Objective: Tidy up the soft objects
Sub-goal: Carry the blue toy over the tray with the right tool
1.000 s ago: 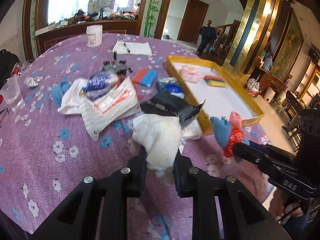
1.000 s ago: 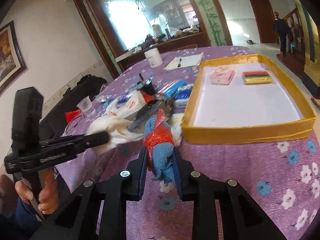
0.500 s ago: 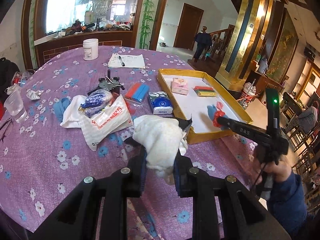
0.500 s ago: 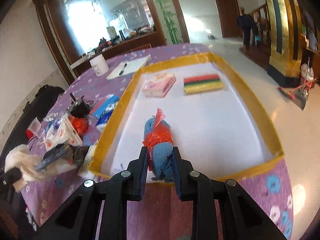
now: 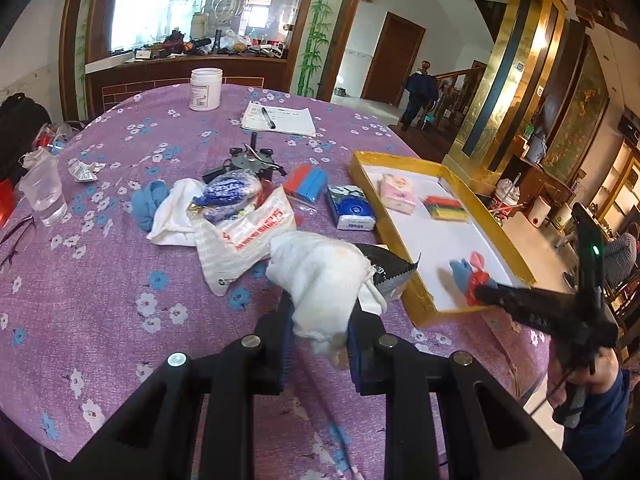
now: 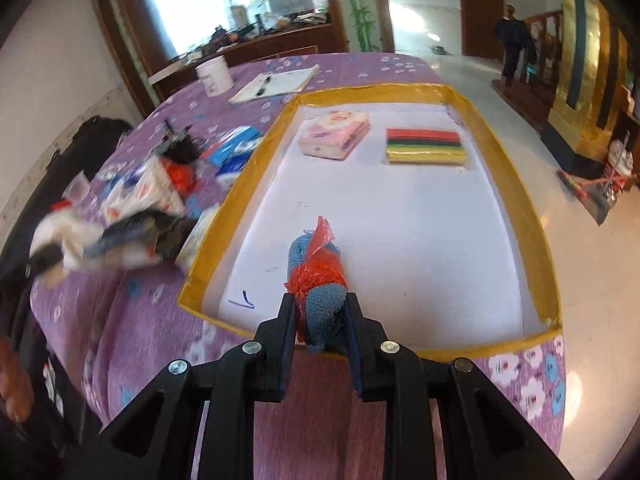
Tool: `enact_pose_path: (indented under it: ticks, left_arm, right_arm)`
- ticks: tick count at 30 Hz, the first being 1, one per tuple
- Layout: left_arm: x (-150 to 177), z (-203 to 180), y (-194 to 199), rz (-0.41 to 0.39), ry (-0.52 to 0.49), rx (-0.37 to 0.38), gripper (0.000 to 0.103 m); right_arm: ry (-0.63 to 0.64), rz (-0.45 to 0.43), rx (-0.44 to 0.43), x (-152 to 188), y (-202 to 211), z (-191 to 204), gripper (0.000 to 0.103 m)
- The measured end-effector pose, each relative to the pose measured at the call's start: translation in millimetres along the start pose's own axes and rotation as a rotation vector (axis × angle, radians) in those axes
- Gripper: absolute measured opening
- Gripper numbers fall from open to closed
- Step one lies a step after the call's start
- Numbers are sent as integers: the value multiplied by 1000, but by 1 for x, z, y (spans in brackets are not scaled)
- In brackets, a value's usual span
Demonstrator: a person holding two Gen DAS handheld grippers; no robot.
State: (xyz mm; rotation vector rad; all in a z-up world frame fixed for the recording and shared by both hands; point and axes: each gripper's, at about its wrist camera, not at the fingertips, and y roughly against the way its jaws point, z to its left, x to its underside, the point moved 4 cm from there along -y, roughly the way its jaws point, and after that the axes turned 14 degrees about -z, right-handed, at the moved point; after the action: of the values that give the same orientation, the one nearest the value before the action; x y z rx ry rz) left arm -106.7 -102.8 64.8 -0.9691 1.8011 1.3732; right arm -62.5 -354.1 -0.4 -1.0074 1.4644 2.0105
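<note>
The right tongs [image 6: 320,312] grip a blue cloth bundle [image 6: 320,280] above the yellow-rimmed tray [image 6: 516,208]. The left tongs [image 5: 320,332] are closed on a white cloth [image 5: 320,280] above the bench [image 5: 100,280].

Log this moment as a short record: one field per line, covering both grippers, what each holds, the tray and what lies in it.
left gripper: shut on white cloth, above the purple tablecloth
right gripper: shut on blue cloth bundle wrapped in red netting, over the near end of the tray
tray: yellow rim, white floor, at the table's edge
in tray: pink tissue pack and striped sponge stack, side by side at the far end
outside tray: white plastic bag, blue tissue pack
</note>
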Motion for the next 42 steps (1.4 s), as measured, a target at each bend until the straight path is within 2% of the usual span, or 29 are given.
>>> enact_pose_path:
  ticks: [4,9,13,16,17,19,20,22,26,29,31,33,35,37,39,40,41,42]
  left_arm:
    - [-3,13,5,-16,25,-6,22]
    - [-9,21,17,-66,46,19,22]
    - [-14,25,25,-94,56,23,22]
    - [-21,28,38,-154,49,31,22]
    - [-24,27,38,-173,14,20,22]
    - [-29,28,30,-159,-30,-40,22]
    - [-33,30,26,-148,-19,-49,22]
    - [-43,32,25,-159,15,-11,22]
    - [-58,30,30,-186,35,-15,22]
    - [-66,18,43,-234,10,7,22]
    - [-74,8,51,-298,-60,-24,22]
    - [-78,7,34,-263,-117,-95,22]
    - [-76,10,10,-187,-111,-101,21]
    - [-76,13,6,-188,-110,-106,21]
    - [-80,12,14,-231,-89,-70,21]
    - [-80,13,14,-243,-102,-91,21]
    - [-78,15,6,-229,-126,-139,21]
    - [-76,17,-2,-203,-125,-145,21]
  right_arm:
    - [-10,-2,-31,18,27,3,25]
    - [-91,-113,-66,11,50,-5,25]
    - [-117,-136,-87,4,49,-1,25]
    - [-119,-142,-99,4,46,2,25]
    - [-126,-141,-100,4,45,3,25]
    - [-132,-136,-113,6,43,6,25]
    - [-128,-138,-114,6,44,8,25]
    - [-119,-152,-111,6,50,9,25]
    - [-129,-179,-106,4,61,6,25]
    - [-133,-193,-103,-1,63,3,25]
    - [-131,-192,-103,-3,61,2,25]
    - [-138,-185,-106,-2,56,3,25]
    - [-139,-178,-112,-1,54,4,25]
    - [-141,-177,-112,1,53,4,25]
    - [-147,-175,-109,2,52,2,25]
    - [-149,-175,-106,1,51,0,25]
    - [-149,-175,-104,0,51,0,25]
    - [-145,-176,-105,-2,51,1,25]
